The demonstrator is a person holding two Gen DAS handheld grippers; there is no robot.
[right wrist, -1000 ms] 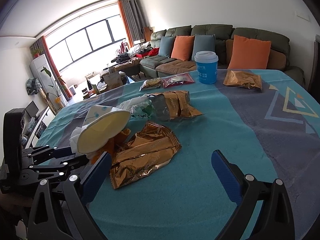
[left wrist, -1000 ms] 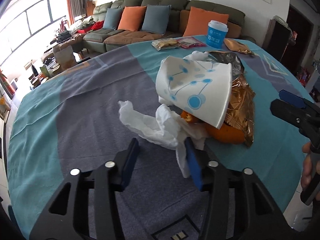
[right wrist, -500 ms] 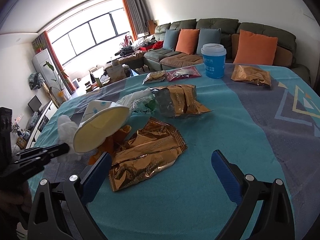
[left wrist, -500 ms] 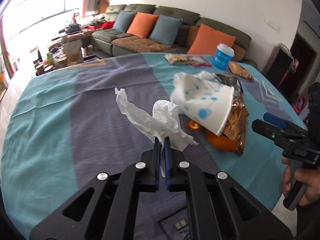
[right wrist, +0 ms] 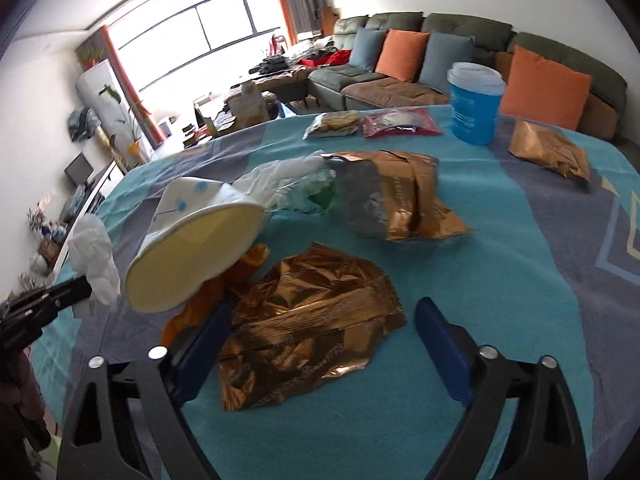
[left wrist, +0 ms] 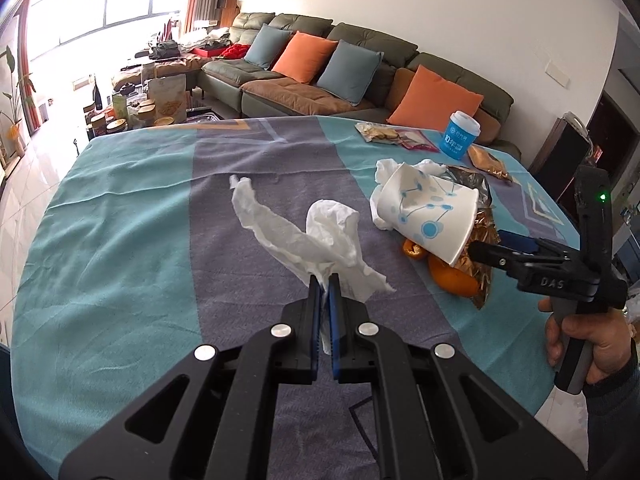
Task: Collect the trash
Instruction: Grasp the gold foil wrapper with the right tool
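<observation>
Left wrist view: the left gripper (left wrist: 324,286) is clamped on the white tissue (left wrist: 320,236), lifting it off the table (left wrist: 120,216).

Right wrist view: the right gripper (right wrist: 320,322), fingers apart and just closing, straddles the gold wrapper (right wrist: 308,320) without pressing it (cup (right wrist: 196,252), peel and other wrappers remain uncollected).

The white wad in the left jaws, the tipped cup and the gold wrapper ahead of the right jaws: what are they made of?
White wad: looks like thin tissue paper, matte, soft creases, torn edges.
Tipped cup: likely coated paper, white with blue dots, a rolled rim, a crushed base.
Gold wrapper: seems metallised plastic film, glossy, sharp crinkles with bright glints.
</observation>
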